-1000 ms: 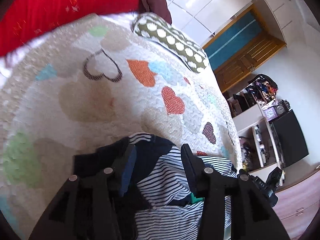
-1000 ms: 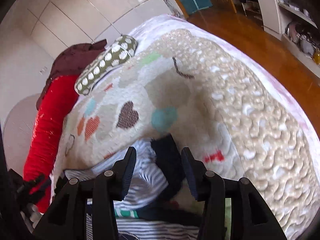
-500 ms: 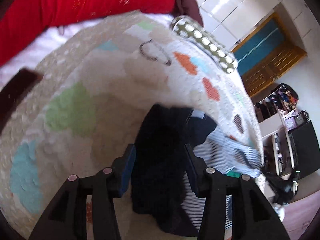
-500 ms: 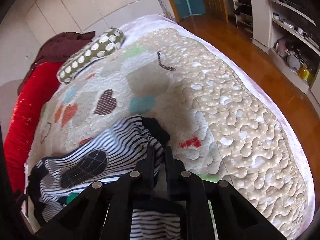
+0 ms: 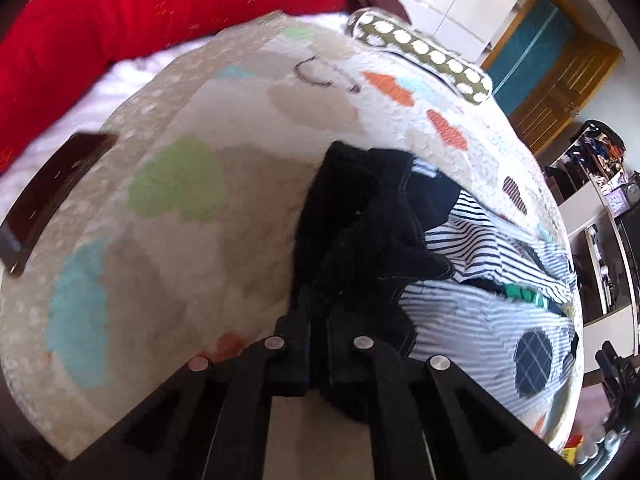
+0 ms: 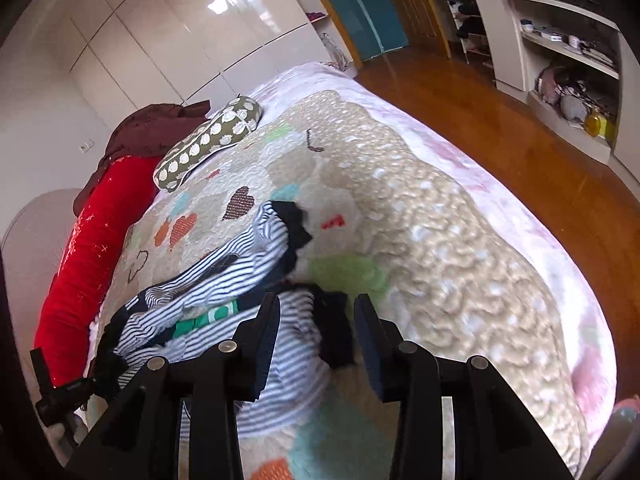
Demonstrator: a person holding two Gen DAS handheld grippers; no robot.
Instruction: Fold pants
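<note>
Quilted bedspread (image 5: pixel 168 264) with coloured hearts covers the bed, cream base, patches in green, blue, orange. Red bolster (image 5: pixel 132 16) runs along its far edge, with a maroon cloth (image 6: pixel 152 128) bunched at one end. Olive polka-dot pillow (image 6: pixel 208 140) lies on the quilt near that cloth. Wood floor (image 6: pixel 520 140) beside the bed; white shelving (image 6: pixel 560 52) with clutter along the wall.

Pants (image 5: pixel 480 280): navy-and-white striped with dark cuffs and a green band, lying crumpled on the quilt, roughly mid-bed, legs bunched and not flat. Dark round patch shows on one striped panel.

Dark flat object (image 5: pixel 52 188) sits on the quilt edge near the bolster, well apart from the pants; can't tell what it is.

Left gripper (image 5: pixel 318 312): fingers pressed together, pinching a dark fold of the pants, cloth draping forward from the tips.

Right gripper (image 6: pixel 316 320): fingers spread, hovering over the striped fabric and a dark cuff, which sit in the gap; no visible contact with the pads.
</note>
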